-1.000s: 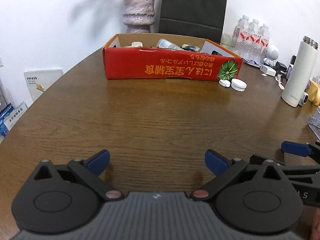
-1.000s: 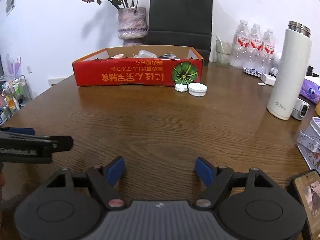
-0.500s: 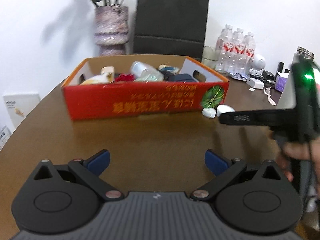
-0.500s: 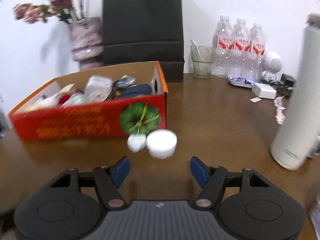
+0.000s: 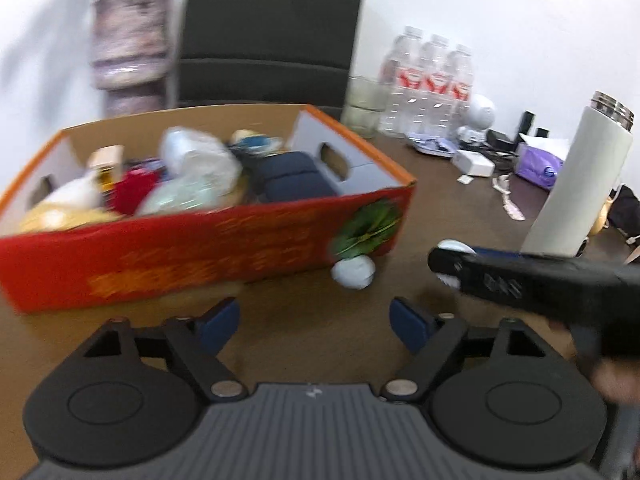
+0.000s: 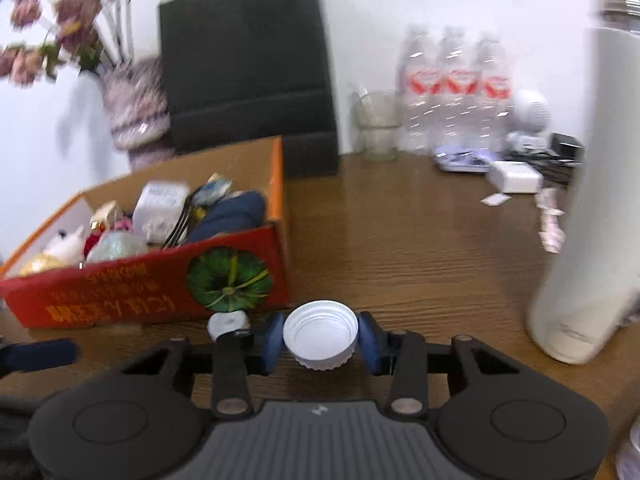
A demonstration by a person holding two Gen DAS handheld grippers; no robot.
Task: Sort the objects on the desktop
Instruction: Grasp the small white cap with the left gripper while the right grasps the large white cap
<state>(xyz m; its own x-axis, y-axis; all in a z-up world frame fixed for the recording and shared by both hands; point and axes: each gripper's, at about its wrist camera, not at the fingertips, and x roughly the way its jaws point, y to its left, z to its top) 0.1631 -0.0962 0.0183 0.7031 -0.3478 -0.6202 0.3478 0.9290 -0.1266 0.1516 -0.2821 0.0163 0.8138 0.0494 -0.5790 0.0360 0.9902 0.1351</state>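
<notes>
My right tool [image 6: 320, 338] grips the white cap [image 6: 320, 332] just beside the red box [image 6: 152, 292]; my left tool [image 5: 316, 320] hangs open over the worktop [image 5: 304, 320]. Blur hides the box's contents.

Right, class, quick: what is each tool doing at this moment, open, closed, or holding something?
Left tool: open, holding nothing.
Right tool: closed on the large white ribbed cap, pads on both sides of it.

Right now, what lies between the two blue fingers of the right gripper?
In the right wrist view, the right gripper holds a white ribbed cap between its fingers, open side up.
</notes>
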